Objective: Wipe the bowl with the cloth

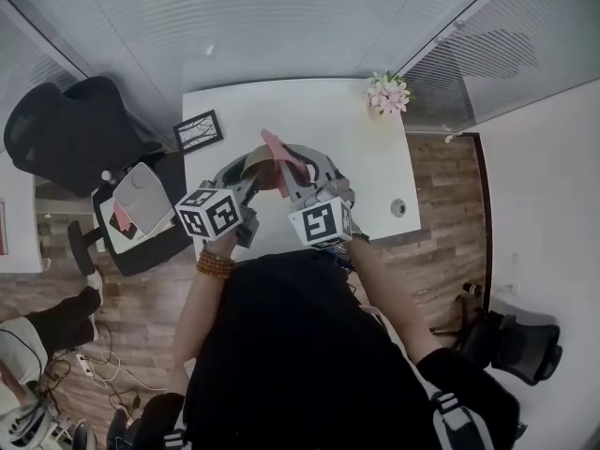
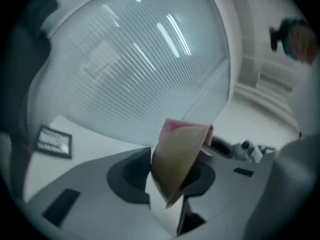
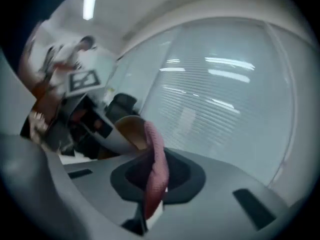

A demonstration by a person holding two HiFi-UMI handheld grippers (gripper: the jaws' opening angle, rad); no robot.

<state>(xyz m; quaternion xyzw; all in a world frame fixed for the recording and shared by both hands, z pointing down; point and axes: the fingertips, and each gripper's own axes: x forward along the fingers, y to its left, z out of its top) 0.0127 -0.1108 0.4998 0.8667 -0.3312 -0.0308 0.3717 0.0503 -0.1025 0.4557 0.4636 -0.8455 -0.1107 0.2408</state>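
Observation:
A tan bowl [image 1: 253, 168] hangs tilted on its side above the white table [image 1: 319, 120]. My left gripper [image 1: 249, 178] is shut on the bowl's rim; in the left gripper view the bowl [image 2: 177, 159] fills the gap between the jaws [image 2: 167, 186]. A pink cloth [image 1: 286, 156] is pinched in my right gripper [image 1: 289, 184], which is shut on it. In the right gripper view the cloth [image 3: 156, 166] stands up from the jaws [image 3: 150, 206] and lies against the bowl [image 3: 129, 128]. From the left gripper view the cloth [image 2: 172, 125] peeks over the bowl's far rim.
A vase of pink flowers [image 1: 387, 92] stands at the table's far right corner and a black picture frame [image 1: 198, 130] at its left edge. A round grommet [image 1: 398, 208] sits near the right edge. Black chairs [image 1: 80, 134] stand left of the table.

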